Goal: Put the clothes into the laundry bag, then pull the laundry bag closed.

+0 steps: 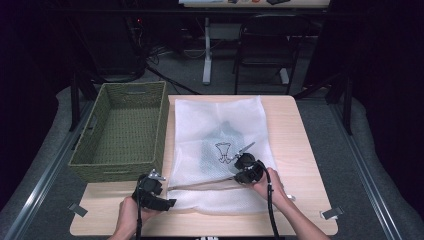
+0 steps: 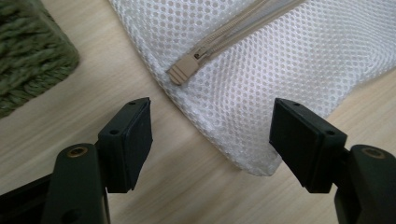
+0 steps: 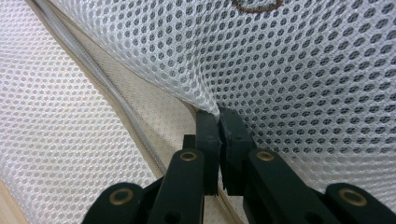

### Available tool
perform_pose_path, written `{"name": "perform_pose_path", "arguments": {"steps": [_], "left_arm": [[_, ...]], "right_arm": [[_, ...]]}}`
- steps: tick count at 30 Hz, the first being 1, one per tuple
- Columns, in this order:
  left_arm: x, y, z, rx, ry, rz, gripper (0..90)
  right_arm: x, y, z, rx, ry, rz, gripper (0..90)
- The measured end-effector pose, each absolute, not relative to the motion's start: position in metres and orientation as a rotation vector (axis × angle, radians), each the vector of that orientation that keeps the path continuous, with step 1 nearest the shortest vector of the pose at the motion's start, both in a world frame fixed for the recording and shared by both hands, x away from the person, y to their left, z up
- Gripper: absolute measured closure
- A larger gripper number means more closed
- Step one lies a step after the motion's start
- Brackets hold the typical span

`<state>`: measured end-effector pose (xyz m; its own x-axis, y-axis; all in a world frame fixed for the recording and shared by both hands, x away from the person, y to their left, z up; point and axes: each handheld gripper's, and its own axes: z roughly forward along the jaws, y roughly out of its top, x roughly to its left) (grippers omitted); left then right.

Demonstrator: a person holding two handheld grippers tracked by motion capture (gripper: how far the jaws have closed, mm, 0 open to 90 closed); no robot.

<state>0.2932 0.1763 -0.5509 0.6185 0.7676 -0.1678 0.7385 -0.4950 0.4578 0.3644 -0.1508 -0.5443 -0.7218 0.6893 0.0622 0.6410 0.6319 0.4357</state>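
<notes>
Left hand-held gripper (image 1: 156,192): at the near left of the table, held in the person's left hand (image 1: 131,212); released, its jaws spread wide over bare wood with the near corner of the mesh bag between them, touching neither jaw.
Zip end (image 2: 183,71): a beige tab just beyond the left jaws, at the start of the zip line that runs away across the bag.
Right hand-held gripper (image 3: 218,119): held in the person's right hand (image 1: 269,187), clenched on a fold of the bag's white mesh right beside the beige zip tape; the mesh rises in a small peak at the pinch.
Mesh bag (image 1: 215,135): white, lying flat along the middle of the table (image 1: 305,165), its zip edge near the person; a dark garment with a printed figure shows through the mesh.
Basket (image 1: 125,135): green woven, at the table's left edge, just beside the bag's left side.
Chair (image 1: 265,45): dark, on the floor beyond the table.
</notes>
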Motion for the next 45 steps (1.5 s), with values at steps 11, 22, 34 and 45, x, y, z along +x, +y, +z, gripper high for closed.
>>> {"name": "perform_pose_path", "arguments": {"steps": [11, 22, 34, 45], "left_arm": [[0.287, 0.168, -0.552, 2.361, 1.179, 0.096, 33.7], [0.287, 0.172, -0.556, 2.299, 1.224, 0.086, 43.2], [0.285, 0.172, -0.559, 2.336, 1.216, 0.106, 57.6], [0.284, 0.171, -0.561, 2.344, 1.168, 0.171, 83.5]], "right_arm": [[0.361, -0.148, -0.541, 1.054, 2.757, 0.634, 79.8], [0.345, -0.136, -0.504, 0.851, 2.807, 0.791, 44.5], [0.338, -0.113, -0.507, 0.746, 2.801, 0.849, 37.8], [0.334, -0.073, -0.515, 0.606, 2.803, 0.868, 41.5]]}}
